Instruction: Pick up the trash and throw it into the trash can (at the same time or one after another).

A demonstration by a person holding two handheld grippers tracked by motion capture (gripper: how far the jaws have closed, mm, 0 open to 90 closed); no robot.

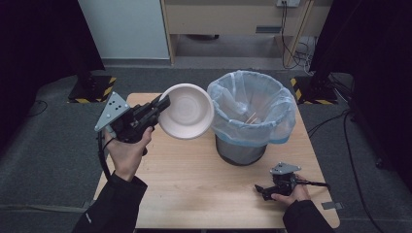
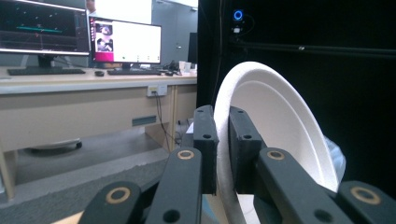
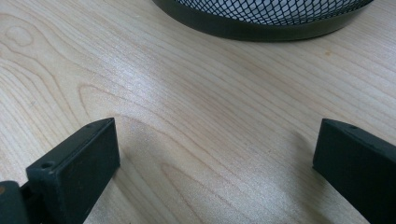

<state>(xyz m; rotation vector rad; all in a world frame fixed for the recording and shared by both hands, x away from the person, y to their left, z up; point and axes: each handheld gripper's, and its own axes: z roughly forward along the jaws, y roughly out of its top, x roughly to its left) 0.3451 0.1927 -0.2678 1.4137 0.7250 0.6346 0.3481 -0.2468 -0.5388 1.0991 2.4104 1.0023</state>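
Left gripper (image 1: 158,108) jaws clamped on rim of white foam bowl (image 1: 187,111), bowl tipped on edge, raised beside the bin (image 1: 250,114), likely to drop it in. Bin: round black mesh, thin pale-blue bag over rim. Right gripper (image 1: 260,189) rests on grained wooden tabletop (image 1: 204,179), jaws wide apart, holding nothing

Right gripper (image 3: 215,163): jaws stand wide apart, nothing between them, low over the pale wood-grain surface (image 3: 187,107). Far edge of view: dark base ring and black mesh wall of a wastebasket (image 3: 261,21), resting on the surface, apart from the jaws.
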